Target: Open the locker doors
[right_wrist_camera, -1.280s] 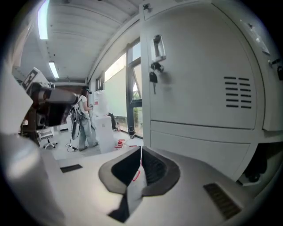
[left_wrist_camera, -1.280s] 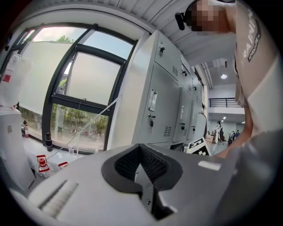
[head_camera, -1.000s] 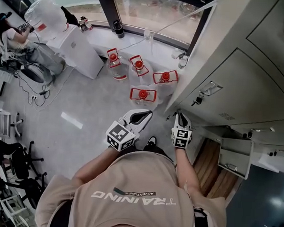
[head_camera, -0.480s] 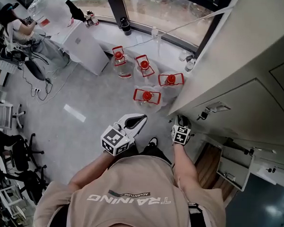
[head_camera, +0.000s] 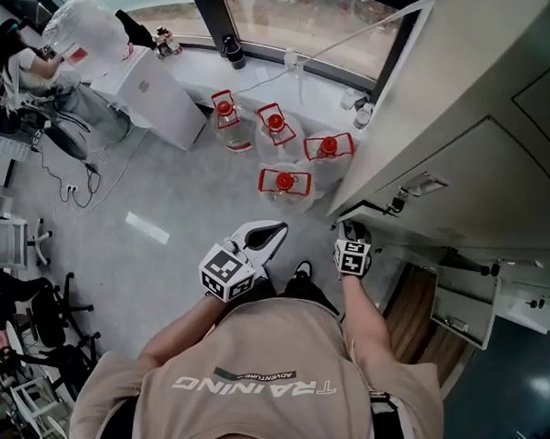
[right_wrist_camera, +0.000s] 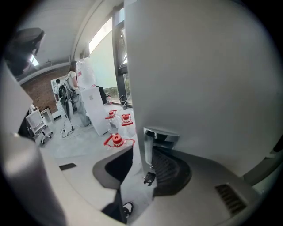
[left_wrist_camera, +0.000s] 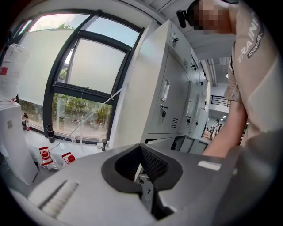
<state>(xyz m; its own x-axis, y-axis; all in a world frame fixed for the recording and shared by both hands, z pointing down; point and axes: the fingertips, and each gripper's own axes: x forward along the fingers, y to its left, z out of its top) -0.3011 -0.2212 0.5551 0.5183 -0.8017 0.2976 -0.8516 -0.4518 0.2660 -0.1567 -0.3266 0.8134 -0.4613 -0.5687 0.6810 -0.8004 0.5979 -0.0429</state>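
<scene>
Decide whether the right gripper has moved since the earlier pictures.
No: the right gripper stays at the lower corner of the lockers, shut on the locker door edge.

Right gripper: jaws clamped on the edge of the locker door, under its metal handle
Floor: red-capped water bottles at left

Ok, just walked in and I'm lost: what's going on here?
A person stands at the lockers with a gripper in each hand. The right gripper has its jaws either side of a door edge at the handle; whether they clamp it is unclear. The left gripper hangs shut, empty. A lower door stands open.
</scene>
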